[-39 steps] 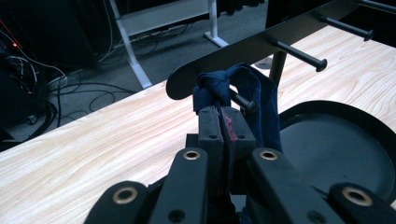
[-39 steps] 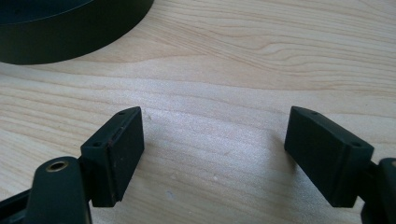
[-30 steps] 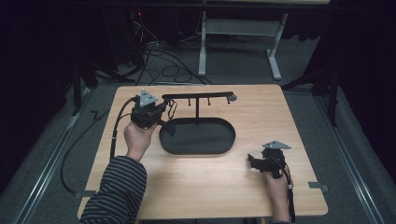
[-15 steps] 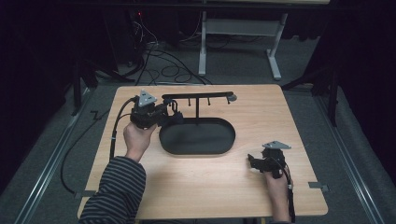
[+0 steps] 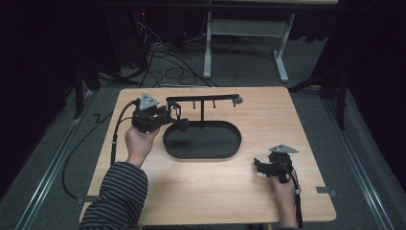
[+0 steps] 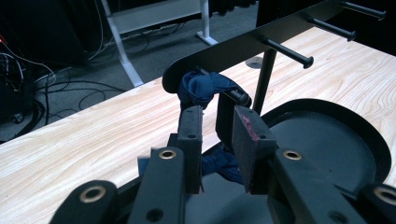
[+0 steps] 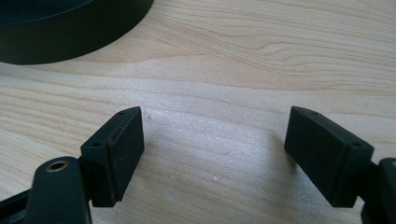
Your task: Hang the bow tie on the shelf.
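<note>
I have the left gripper (image 5: 178,120) up at the near end of the black metal rack with its row of short pegs (image 5: 203,99), and the dark blue fabric loop (image 6: 205,88) hangs over the end peg just ahead of my jaws. In the left gripper view the loop drapes over the peg straight in front of the pads and its lower part falls down between and beneath them. The jaws have just been opening: they now stand slightly apart, with the blue fabric in the gap but neither pad pressing on it as far as I can see. The rack's upright post rises just beyond the jaws to their right, and the black oval tray (image 5: 225,153) that carries it lies below and to the right of them.

My right gripper (image 5: 259,166) sits low over the light wooden table (image 5: 306,124), well apart from the rack and from the left gripper. In the right gripper view its jaws are spread wide with only bare wood grain between them. The curved wall of the tray (image 7: 70,42) lies ahead of that gripper and off to its left, not touching either jaw.
</note>
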